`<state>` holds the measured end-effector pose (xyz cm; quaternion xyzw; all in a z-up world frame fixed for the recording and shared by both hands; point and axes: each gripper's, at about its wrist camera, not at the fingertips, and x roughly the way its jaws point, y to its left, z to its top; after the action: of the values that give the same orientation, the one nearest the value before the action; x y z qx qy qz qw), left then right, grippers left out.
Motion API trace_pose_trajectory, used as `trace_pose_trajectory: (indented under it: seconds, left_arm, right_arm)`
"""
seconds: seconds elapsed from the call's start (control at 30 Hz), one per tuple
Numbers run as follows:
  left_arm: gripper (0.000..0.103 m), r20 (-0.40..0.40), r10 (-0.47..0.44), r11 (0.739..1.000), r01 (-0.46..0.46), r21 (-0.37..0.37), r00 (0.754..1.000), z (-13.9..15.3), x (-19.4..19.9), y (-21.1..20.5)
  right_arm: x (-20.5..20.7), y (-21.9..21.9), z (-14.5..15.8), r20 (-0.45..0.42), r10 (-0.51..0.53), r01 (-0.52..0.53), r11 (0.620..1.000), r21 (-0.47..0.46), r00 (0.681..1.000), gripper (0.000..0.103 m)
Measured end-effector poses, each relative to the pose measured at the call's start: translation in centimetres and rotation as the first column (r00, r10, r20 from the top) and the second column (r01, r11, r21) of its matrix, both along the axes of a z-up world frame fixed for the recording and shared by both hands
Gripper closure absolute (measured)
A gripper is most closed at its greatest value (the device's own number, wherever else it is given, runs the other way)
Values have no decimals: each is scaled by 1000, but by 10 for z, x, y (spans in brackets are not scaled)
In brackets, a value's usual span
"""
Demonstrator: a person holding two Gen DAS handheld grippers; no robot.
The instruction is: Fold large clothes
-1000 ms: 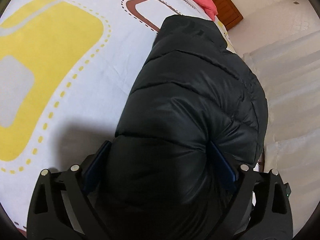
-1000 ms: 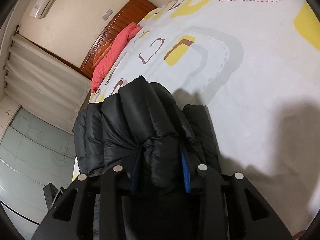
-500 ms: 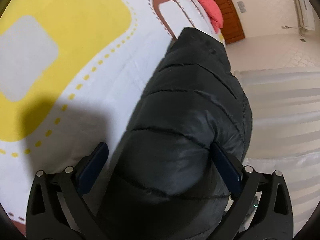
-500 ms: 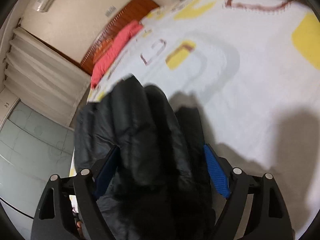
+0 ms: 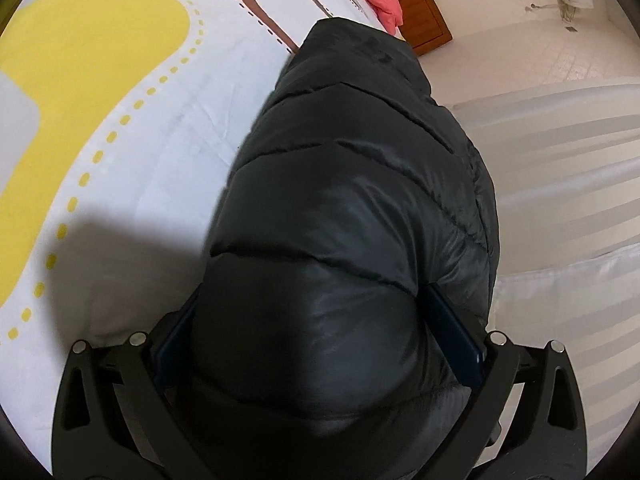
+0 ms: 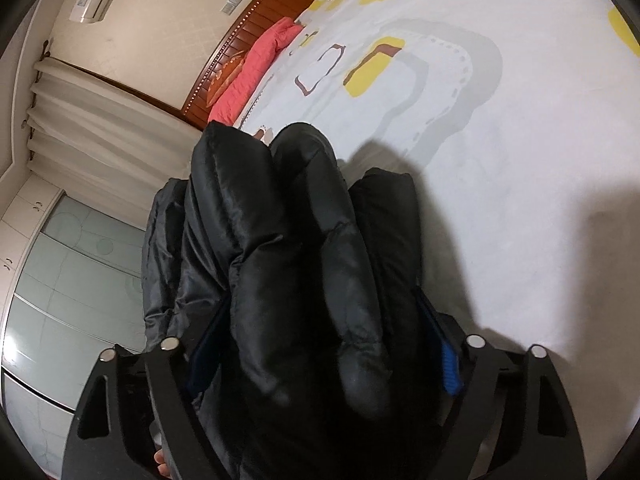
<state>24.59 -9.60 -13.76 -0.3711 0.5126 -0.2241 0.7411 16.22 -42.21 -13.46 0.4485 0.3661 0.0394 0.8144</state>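
A: Left view: we see our left gripper (image 5: 316, 344) clamped around the black puffer jacket (image 5: 352, 200), which blocks the patterned bedsheet (image 5: 132, 120) near the curtain (image 5: 560, 152).

B: Right view: our right gripper (image 6: 324, 344), jaws just closing slightly after widening, straddles jacket folds (image 6: 288, 248); whether it grips them, we cannot tell. Pink pillow (image 6: 256, 72) and headboard (image 6: 272, 12) lie beyond.

Both views sharp, no motion blur; we see even indoor lighting, fairly bright. Heavy fisheye bending and dark vignette corners in each. The black quilted puffer jacket (image 5: 352, 208) shows soft sheen highlights, but its nearest folds go almost featureless black close to the lens. We get soft-edged dark shadows on the white bedsheet with yellow and brown patterns (image 6: 520, 160), beside the jacket. Bright glare patch on the pale glass wardrobe door (image 6: 12, 356).
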Motion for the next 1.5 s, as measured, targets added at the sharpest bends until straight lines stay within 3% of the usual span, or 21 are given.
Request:
trace_pose_trajectory:
  seconds: [0.07,0.27,0.57,0.8,1.03,1.27,1.4,1.5]
  left_arm:
    - [7,-1,5,1000,-5,20,1000,2,-3,-1]
    - [23,18,12,998,-14,65,1000,9,-1,-7]
    - [32,59,15,998,-19,64,998,24,-13,9]
    - [34,96,74,993,-82,85,993,42,-5,46]
    - [34,129,134,982,-150,116,983,59,28,89]
    - [34,49,157,977,-162,136,986,20,63,107]
    - [29,63,155,978,-162,130,986,12,67,118]
    - [24,50,165,981,-169,93,985,11,65,128]
  right_arm:
    - [-1,2,-1,13,-2,2,1000,18,1000,38]
    - [-15,6,3,38,-15,14,999,33,999,54]
    - [-21,27,20,79,-27,23,999,40,996,62]
    - [21,70,34,118,36,-47,995,93,992,63]
    - [87,109,33,132,85,-107,981,164,988,64]
    - [114,121,-3,68,83,-96,974,206,994,64]
    - [117,123,0,68,103,-114,978,173,992,62]
    - [118,124,9,50,133,-138,983,121,990,51]
